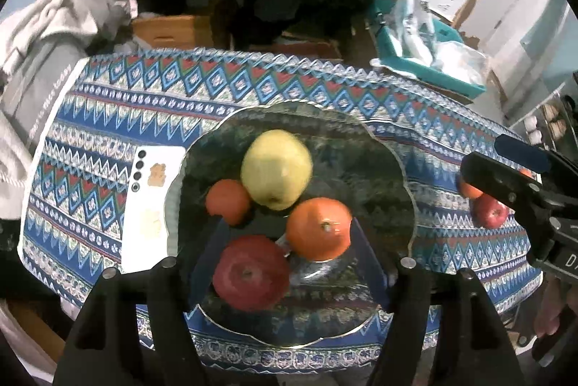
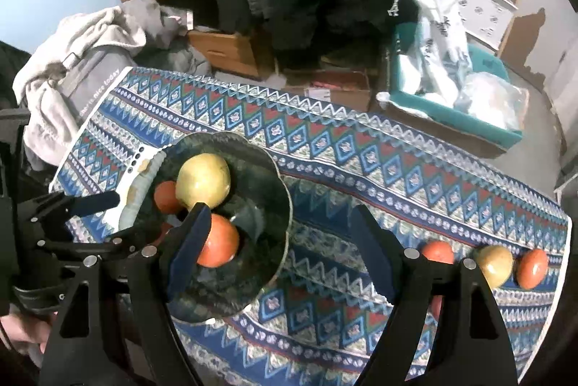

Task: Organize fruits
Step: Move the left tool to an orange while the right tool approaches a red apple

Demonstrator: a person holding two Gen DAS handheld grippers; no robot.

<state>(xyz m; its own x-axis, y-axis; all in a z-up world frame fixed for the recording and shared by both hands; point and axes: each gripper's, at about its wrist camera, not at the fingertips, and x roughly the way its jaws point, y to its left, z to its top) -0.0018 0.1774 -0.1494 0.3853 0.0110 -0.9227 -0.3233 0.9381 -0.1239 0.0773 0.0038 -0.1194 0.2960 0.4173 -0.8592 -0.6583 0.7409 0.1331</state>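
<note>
Both sets of jaws spread, nothing held. Loose orange (image 2: 531, 268) on the tablecloth (image 2: 325, 147): firm, round, rolls easily; grip across its middle, then bowl (image 2: 278, 176).

One bowl (image 1: 383, 147) holding four fruits: yellow apple (image 1: 276, 167), red apple (image 1: 251, 272), two oranges (image 1: 319, 229) (image 1: 228, 201). On the bench (image 2: 361, 147): three loose fruits in the right view, orange (image 2: 438, 251), yellow apple (image 2: 494, 264), orange (image 2: 531, 267). One phone (image 1: 150, 205).
</note>
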